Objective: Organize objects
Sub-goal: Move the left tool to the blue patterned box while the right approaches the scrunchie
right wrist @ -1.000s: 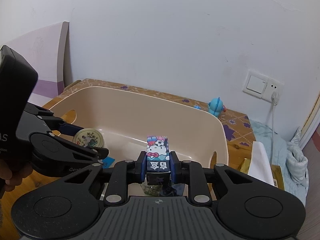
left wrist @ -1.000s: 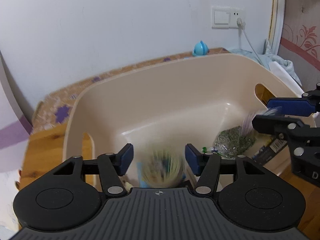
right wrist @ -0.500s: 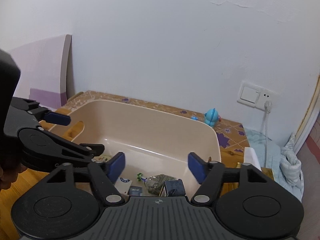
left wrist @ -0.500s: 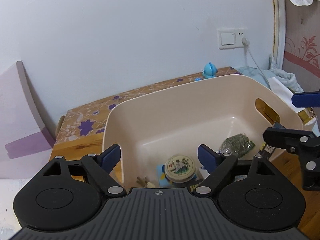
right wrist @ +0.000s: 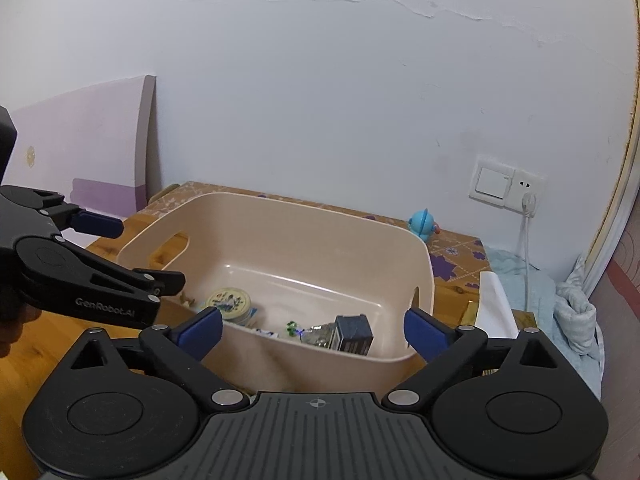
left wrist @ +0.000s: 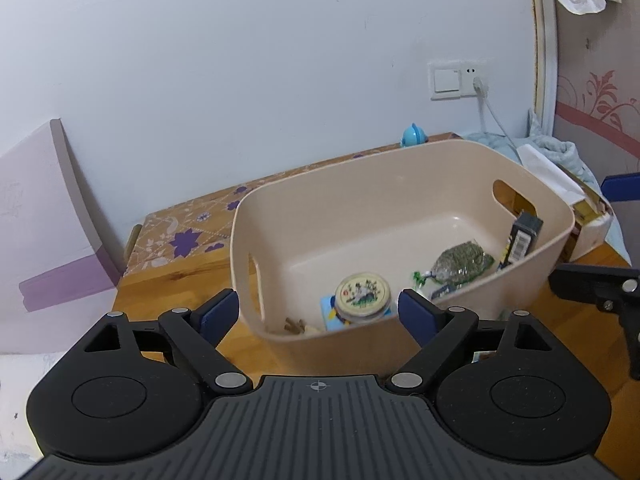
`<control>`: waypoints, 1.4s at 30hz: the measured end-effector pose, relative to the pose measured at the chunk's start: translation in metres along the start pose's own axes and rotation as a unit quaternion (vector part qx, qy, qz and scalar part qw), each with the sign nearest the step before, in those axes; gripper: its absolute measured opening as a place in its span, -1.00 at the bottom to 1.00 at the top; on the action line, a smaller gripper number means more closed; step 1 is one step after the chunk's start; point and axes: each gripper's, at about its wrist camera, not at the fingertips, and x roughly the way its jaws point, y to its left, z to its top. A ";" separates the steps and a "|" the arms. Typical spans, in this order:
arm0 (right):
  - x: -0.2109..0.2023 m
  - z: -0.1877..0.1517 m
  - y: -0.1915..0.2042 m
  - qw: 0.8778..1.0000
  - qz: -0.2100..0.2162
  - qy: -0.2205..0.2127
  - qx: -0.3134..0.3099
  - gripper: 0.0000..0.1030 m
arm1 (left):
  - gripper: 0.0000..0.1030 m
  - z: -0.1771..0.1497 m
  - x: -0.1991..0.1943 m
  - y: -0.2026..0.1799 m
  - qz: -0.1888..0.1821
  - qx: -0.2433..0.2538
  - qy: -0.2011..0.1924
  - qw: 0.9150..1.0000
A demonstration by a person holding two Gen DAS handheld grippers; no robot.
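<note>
Beige bin (left wrist: 400, 184) sits on the wooden table (left wrist: 176, 280) by the wall; smooth moulded plastic, rounded corners, a cut-out handle at each end. Inside: round tin (left wrist: 362, 293) with printed lid, lying flat near the front wall; crinkly clear bag of green dried stuff (left wrist: 460, 261); dark carton (right wrist: 354, 334) leaning at the right end; a few small bits I can't make out. I judge all of it light. Tin is stiff and slick, so I'd pinch across its rim. Bag is soft, take it at the neck. Carton is rigid card, grip its flat faces. My left gripper (left wrist: 318, 316) and right gripper (right wrist: 312, 330) are both just outside the front wall, jaws opening wide, nothing between the pads.
</note>
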 end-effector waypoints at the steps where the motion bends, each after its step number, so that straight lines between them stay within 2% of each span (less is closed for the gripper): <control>1: -0.002 -0.002 0.000 1.000 0.001 0.001 -0.002 0.99 | 0.72 -0.003 -0.002 0.001 -0.001 0.000 0.001 1.000; 9: 0.002 -0.024 0.002 0.999 0.000 0.036 0.004 1.00 | 0.72 -0.030 -0.004 0.004 -0.022 -0.003 0.021 1.000; 18: 0.019 -0.051 0.005 0.997 0.006 0.082 -0.006 1.00 | 0.72 -0.059 0.013 -0.002 -0.038 0.015 0.055 0.998; 29: 0.039 -0.079 0.013 0.992 0.014 0.127 -0.016 1.00 | 0.72 -0.082 0.035 -0.008 -0.070 0.010 0.086 0.994; 42: 0.069 -0.091 0.022 0.989 0.023 0.143 -0.033 1.00 | 0.73 -0.095 0.066 -0.009 -0.100 0.003 0.099 0.990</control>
